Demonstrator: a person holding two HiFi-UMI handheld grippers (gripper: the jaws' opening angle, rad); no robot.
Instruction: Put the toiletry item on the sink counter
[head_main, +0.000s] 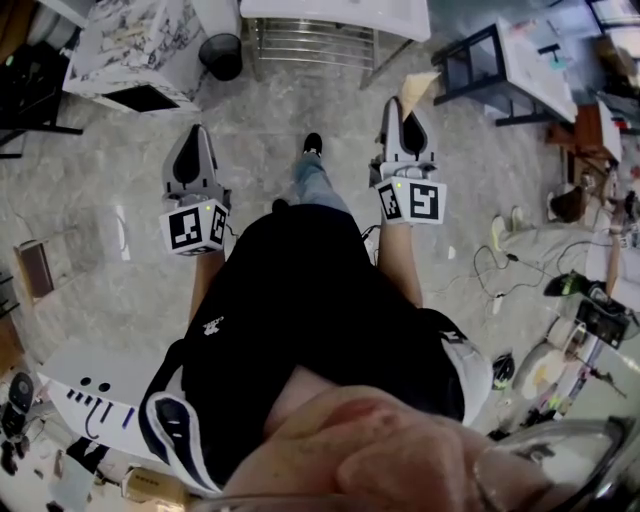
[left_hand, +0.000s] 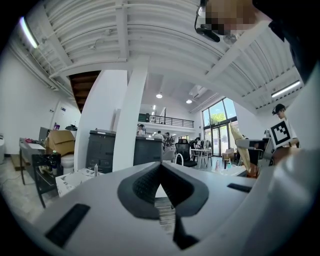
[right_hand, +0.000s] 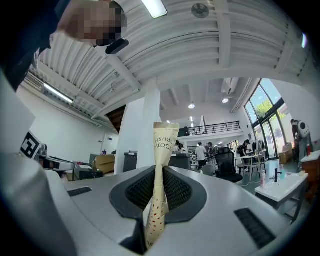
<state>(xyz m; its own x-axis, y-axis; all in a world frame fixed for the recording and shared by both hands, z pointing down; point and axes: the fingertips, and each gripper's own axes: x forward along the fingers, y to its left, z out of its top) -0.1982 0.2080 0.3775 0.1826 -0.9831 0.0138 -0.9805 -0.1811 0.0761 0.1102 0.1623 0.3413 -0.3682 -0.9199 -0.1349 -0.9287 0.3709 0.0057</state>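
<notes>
Left gripper (left_hand: 160, 167): fingers clenched together, nothing between them. Right gripper (right_hand: 161, 175): fingers clamped on a paper toothbrush packet (right_hand: 163, 145), which stands upright between them. Best to hold that squeeze steady, carry the packet level to the table, and release only once it rests there.

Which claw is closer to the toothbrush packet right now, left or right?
Right. The right claw is clamped on the toothbrush packet, which sticks out past its tips. The left claw is shut with nothing in it, held off to the other side, apart from the packet.
</notes>
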